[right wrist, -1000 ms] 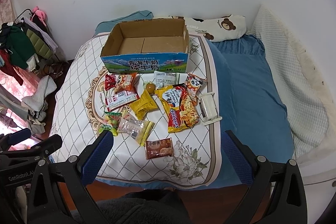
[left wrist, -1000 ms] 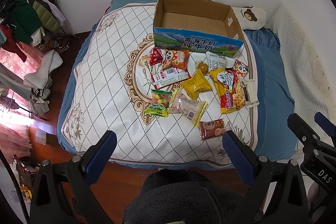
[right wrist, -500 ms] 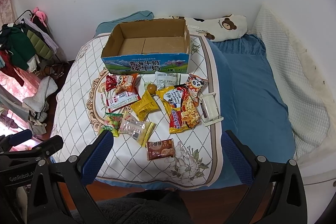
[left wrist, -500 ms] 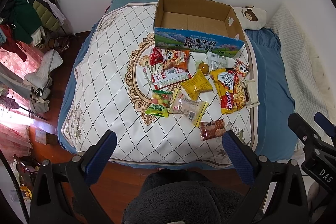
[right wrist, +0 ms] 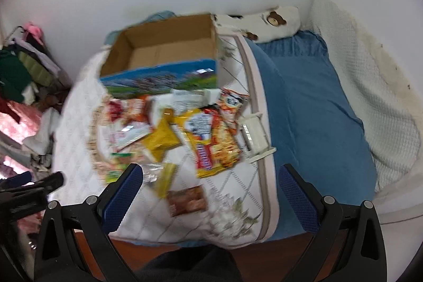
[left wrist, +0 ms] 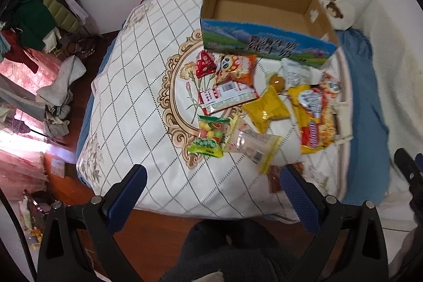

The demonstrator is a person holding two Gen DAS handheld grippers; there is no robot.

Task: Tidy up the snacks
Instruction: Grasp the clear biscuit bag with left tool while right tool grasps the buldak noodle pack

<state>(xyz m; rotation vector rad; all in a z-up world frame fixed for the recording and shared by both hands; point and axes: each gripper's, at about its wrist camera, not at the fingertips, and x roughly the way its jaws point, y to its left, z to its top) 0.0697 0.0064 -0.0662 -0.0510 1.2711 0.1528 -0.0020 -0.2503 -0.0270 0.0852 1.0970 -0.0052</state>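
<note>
- Both grippers are pushing in toward the bed now: a second ago the snacks sat small and far ahead, and here they loom large and smeared with motion blur, so the approach is under way and nothing is packed yet.
- Left gripper (left wrist: 211,196) has its blue-padded fingers spread wide with nothing between them; the green candy bag (left wrist: 208,135) and the clear crinkly packet (left wrist: 252,143) lie just ahead of the gap.
- Right gripper (right wrist: 210,194) is equally wide and empty, and the small brown snack pack (right wrist: 188,200) sits right between its fingertips, a little beyond them. My read is that this is the first pick.
- Further ahead of the right fingers lies the big glossy noodle bag (right wrist: 215,143), yellow and red, with a puffy yellow pouch (right wrist: 161,140) to its left.
- Beyond the whole pile stands the cardboard box (left wrist: 267,23), plain brown inside, blue and green print outside, open on top and apparently bare within.
- A white plastic tray-like piece (right wrist: 253,136) rests at the quilt's edge, ahead and right of centre.
- The quilted cover (left wrist: 127,97) looks soft with a diamond pattern; thin foil packs on it will likely sink and slide under a pinch.
</note>
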